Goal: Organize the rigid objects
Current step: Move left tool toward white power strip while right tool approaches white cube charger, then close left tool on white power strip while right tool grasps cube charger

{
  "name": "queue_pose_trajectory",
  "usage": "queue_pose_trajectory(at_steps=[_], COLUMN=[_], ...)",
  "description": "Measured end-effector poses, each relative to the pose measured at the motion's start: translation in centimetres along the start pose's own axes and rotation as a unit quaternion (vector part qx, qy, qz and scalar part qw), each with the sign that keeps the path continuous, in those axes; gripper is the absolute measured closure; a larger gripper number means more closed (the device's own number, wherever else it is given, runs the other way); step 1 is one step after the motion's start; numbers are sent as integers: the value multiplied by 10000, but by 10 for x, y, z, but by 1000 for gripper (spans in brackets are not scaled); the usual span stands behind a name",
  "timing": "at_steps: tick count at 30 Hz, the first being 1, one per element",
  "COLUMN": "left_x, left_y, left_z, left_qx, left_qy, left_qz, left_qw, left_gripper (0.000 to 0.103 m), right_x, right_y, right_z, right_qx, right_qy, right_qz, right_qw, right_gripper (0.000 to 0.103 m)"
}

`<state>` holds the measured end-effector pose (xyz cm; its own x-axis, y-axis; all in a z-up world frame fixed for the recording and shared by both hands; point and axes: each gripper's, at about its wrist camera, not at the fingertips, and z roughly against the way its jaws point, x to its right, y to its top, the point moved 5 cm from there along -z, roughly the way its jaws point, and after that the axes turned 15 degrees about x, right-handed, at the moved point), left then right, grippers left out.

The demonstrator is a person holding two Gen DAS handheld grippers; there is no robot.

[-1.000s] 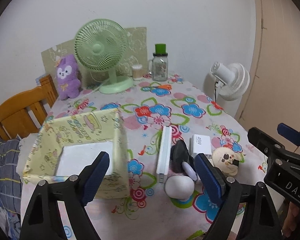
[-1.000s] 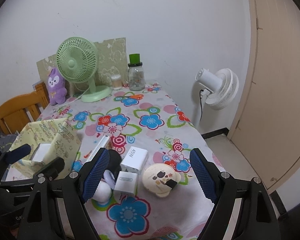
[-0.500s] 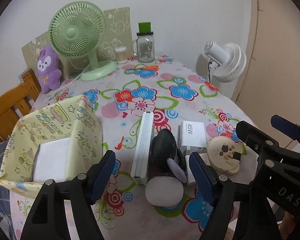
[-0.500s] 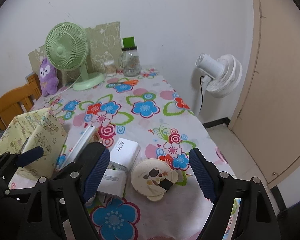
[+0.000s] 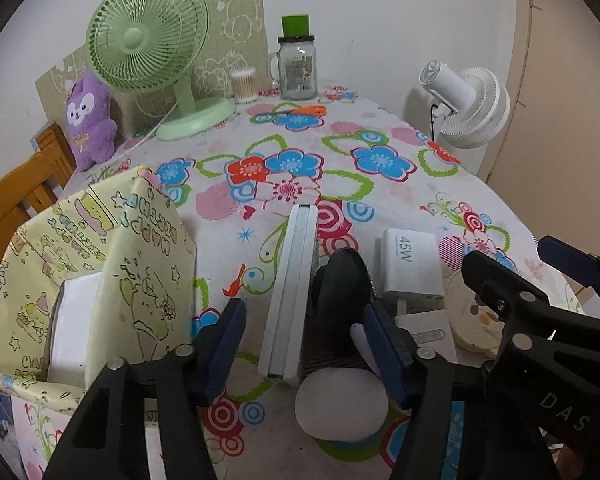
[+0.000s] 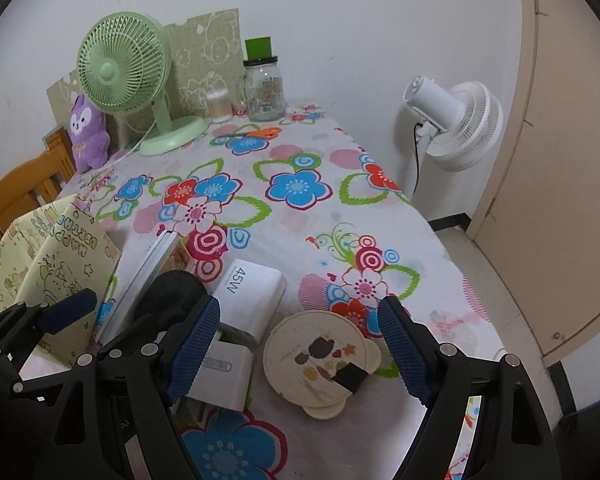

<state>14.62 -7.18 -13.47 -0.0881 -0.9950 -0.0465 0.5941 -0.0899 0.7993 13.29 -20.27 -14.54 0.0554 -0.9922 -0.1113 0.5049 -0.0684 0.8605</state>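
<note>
With our left gripper (image 5: 304,344) half-closed, its jaws just narrowing around the white case (image 5: 290,292) and black object (image 5: 342,292) at lower centre without touching, and our right gripper (image 6: 300,344) wide over the round compact (image 6: 320,360), we should centre each before squeezing, then carry to the yellow box (image 5: 100,264) at left.

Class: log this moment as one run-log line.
left gripper: closing around flat white box, no contact | right gripper: open over round cream case
</note>
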Motion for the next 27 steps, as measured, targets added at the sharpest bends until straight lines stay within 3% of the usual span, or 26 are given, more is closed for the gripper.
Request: queue_pose_trajectory(at_steps=[3, 7, 12, 21, 27], left_x=[-4, -9, -5, -7, -6], left_y=[-3, -4, -9, -12, -14], left_z=[-7, -11, -12, -29, -39], left_qx=[-103, -135, -138, -280, -344], left_qy=[1, 27, -23, -96, -271], left_qz=[92, 147, -71, -24, 77], left_qw=[9999, 9998, 9999, 9996, 9990], left_gripper=[52, 56, 56, 57, 58], right_x=[-4, -8, -17, -32, -36], right_y=[-1, -3, -5, -11, -19], right_z=[-9, -19, -32, -55, -72], right_qx=[-76, -164, -281, -511, -758], right_qy=[33, 67, 129, 147, 351], right_qz=[29, 49, 109, 314, 109], right_qw=[10000, 9998, 9995, 9981, 9964], right_gripper=[19, 19, 19, 20, 38])
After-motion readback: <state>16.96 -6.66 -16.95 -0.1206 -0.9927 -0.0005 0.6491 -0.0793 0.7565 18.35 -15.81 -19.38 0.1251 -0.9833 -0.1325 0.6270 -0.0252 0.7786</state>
